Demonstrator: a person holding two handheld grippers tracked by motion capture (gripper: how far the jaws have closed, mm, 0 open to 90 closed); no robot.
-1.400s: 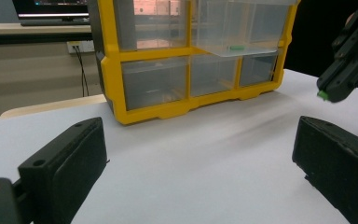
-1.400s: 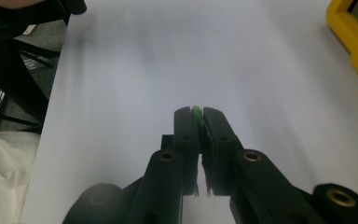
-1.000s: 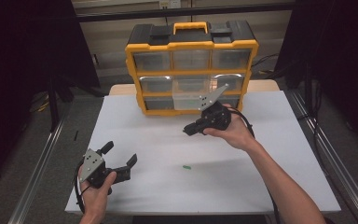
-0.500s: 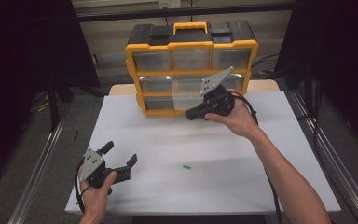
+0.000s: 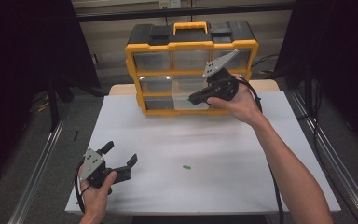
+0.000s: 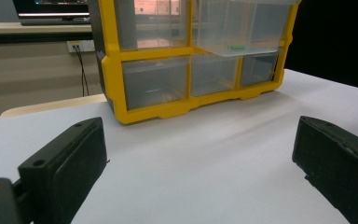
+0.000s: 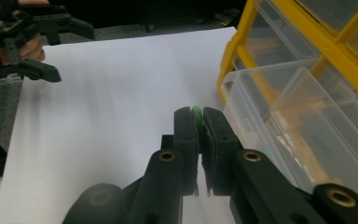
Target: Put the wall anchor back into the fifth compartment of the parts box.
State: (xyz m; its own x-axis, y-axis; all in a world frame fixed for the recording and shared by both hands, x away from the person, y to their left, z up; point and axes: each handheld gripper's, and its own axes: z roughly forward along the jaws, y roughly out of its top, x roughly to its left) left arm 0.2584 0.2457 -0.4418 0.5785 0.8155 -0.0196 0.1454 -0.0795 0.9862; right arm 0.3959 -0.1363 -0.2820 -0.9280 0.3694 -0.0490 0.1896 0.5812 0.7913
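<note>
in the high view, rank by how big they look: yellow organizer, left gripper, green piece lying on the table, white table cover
1. white table cover
2. yellow organizer, though it sits farther from the camera
3. left gripper, jaws open
4. green piece, a tiny sliver

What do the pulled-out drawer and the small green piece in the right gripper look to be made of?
The drawer looks like clear, glossy plastic: its far walls and the yellow frame show through. The green piece, pinched in the right gripper, is probably plastic too; just an edge of it peeks out, so that is a guess.

Bright table — dark, soft surroundings
</note>
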